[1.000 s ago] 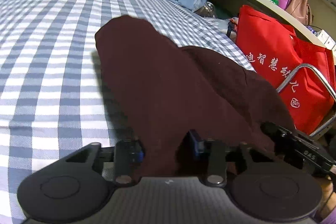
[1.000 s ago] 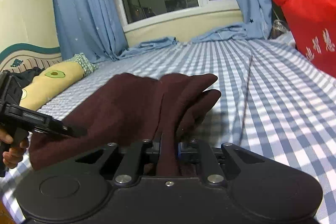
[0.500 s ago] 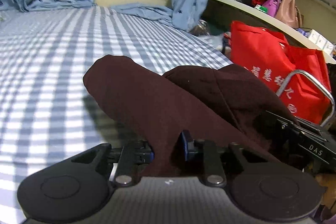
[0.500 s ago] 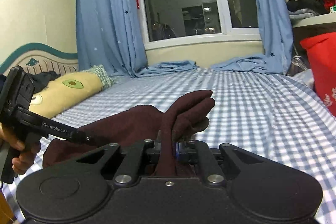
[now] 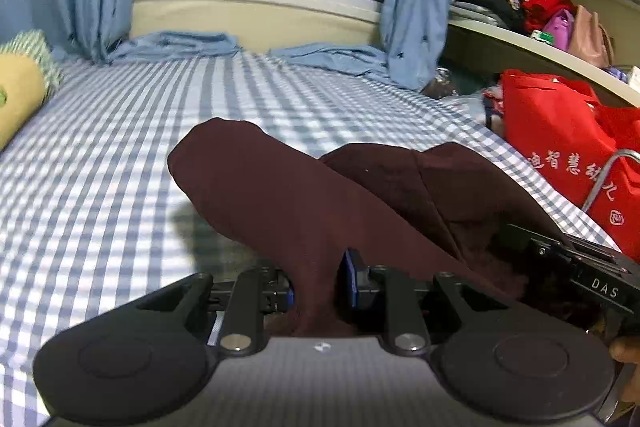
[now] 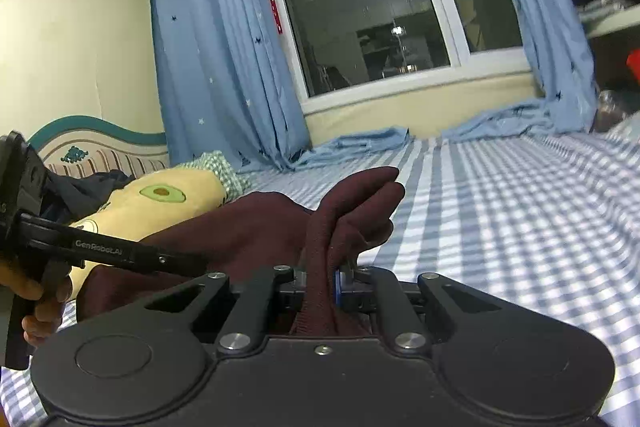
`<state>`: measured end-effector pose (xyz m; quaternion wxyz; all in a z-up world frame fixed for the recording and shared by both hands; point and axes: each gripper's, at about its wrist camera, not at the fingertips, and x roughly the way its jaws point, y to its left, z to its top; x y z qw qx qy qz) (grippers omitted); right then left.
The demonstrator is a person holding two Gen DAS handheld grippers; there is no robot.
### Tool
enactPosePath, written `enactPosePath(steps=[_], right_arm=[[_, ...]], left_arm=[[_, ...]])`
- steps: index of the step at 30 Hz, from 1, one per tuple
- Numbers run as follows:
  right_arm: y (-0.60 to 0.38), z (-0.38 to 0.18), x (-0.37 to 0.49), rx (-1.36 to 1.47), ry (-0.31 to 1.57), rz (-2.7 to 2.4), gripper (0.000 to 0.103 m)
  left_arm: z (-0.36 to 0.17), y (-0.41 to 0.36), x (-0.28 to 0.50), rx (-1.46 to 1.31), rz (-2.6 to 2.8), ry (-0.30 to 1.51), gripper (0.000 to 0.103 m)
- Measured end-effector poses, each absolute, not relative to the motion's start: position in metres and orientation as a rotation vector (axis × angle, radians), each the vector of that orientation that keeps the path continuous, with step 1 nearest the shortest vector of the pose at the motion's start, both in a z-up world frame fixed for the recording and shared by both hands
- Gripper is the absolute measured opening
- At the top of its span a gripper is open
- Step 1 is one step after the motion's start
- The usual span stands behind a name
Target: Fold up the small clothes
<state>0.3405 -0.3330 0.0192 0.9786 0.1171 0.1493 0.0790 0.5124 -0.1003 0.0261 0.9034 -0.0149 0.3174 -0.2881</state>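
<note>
A dark maroon garment (image 5: 288, 195) hangs between both grippers above the blue checked bed (image 5: 100, 155). My left gripper (image 5: 318, 283) is shut on one bunched edge of it. My right gripper (image 6: 320, 283) is shut on another bunched edge of the garment (image 6: 248, 227). In the left wrist view the right gripper (image 5: 580, 267) shows at the right, at the cloth. In the right wrist view the left gripper (image 6: 100, 251) shows at the left, held by a hand. The cloth's far ends droop forward over the bed.
A red shopping bag (image 5: 560, 139) and a metal chair frame (image 5: 612, 171) stand to the right of the bed. An avocado-print pillow (image 6: 152, 203) lies at the headboard end. Blue curtains (image 6: 224, 67) pool on the bed under the window. Shelves (image 5: 540, 27) hold clothes and bags.
Both grippers have risen and tilted up with the garment, so the window fills more of each view. The cloth is lifted higher off the bed. Both grips are unchanged.
</note>
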Motion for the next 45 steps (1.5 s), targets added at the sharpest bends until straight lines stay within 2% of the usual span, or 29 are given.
enactPosePath(steps=[7,10,12,13,15,18,20,21,22,23,27,35,37,45], right_arm=[[-0.337,-0.003,0.348,0.237,0.409,0.107,0.01],[-0.35,-0.013,0.351,0.291,0.467,0.087,0.012],[-0.355,-0.018,0.35,0.325,0.476,0.081,0.015],[-0.357,-0.02,0.349,0.333,0.483,0.074,0.02],[-0.359,-0.023,0.346,0.333,0.494,0.072,0.026],[-0.359,-0.025,0.337,0.303,0.496,0.077,0.033],[-0.357,-0.025,0.33,0.287,0.495,0.081,0.051],[-0.356,-0.023,0.327,0.28,0.492,0.086,0.057],[-0.356,-0.023,0.323,0.27,0.488,0.088,0.066],[-0.353,-0.022,0.317,0.252,0.48,0.085,0.074],[-0.346,-0.018,0.302,0.178,0.466,0.06,0.082],[-0.347,-0.004,0.269,0.14,0.425,0.053,0.1],[-0.343,0.002,0.259,0.126,0.401,0.06,0.102],[-0.325,0.035,0.208,0.097,0.275,0.053,0.102]], left_arm=[[-0.017,-0.07,0.511,-0.133,-0.596,0.681,0.03],[-0.023,-0.065,0.509,-0.167,-0.559,0.698,0.041],[-0.023,-0.059,0.507,-0.199,-0.525,0.705,0.054],[-0.021,-0.056,0.505,-0.208,-0.518,0.706,0.057],[-0.017,-0.052,0.496,-0.201,-0.501,0.695,0.075],[-0.011,-0.048,0.474,-0.179,-0.484,0.662,0.087],[-0.008,-0.047,0.461,-0.185,-0.471,0.654,0.089],[-0.006,-0.046,0.455,-0.196,-0.47,0.648,0.093],[-0.005,-0.046,0.451,-0.2,-0.475,0.645,0.096],[-0.005,-0.049,0.447,-0.187,-0.473,0.651,0.097],[-0.007,-0.064,0.431,-0.056,-0.415,0.62,0.097],[0.006,-0.071,0.41,-0.067,-0.339,0.594,0.099],[0.013,-0.071,0.401,-0.084,-0.317,0.582,0.102],[0.044,-0.06,0.343,-0.124,-0.262,0.512,0.102]])
